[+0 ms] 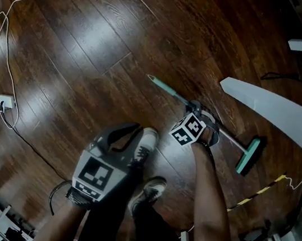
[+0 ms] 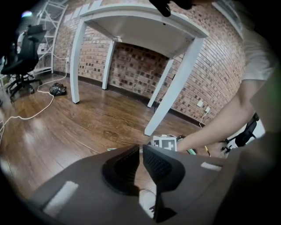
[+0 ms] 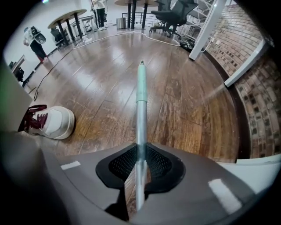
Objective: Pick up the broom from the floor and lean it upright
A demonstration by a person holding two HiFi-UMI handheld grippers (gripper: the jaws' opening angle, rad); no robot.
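Observation:
The broom lies low over the wooden floor, its grey and teal handle (image 1: 170, 90) running from upper left to the teal head (image 1: 249, 154) at the right. My right gripper (image 1: 199, 110) points straight down and is shut on the handle near its middle. In the right gripper view the handle (image 3: 141, 101) runs between the black pads (image 3: 153, 163) of my right gripper (image 3: 140, 160) and on to its pointed tip. My left gripper (image 1: 128, 131) hangs lower left, above the person's shoes, jaws together with nothing in them (image 2: 141, 154).
A white table (image 1: 277, 111) stands to the right of the broom head, its legs (image 2: 173, 85) before a brick wall. White cables (image 1: 8, 38) and a plug block (image 1: 6, 103) lie at the left. The person's shoes (image 1: 147, 142) stand beside the handle. A yellow-black cable (image 1: 259, 192) lies lower right.

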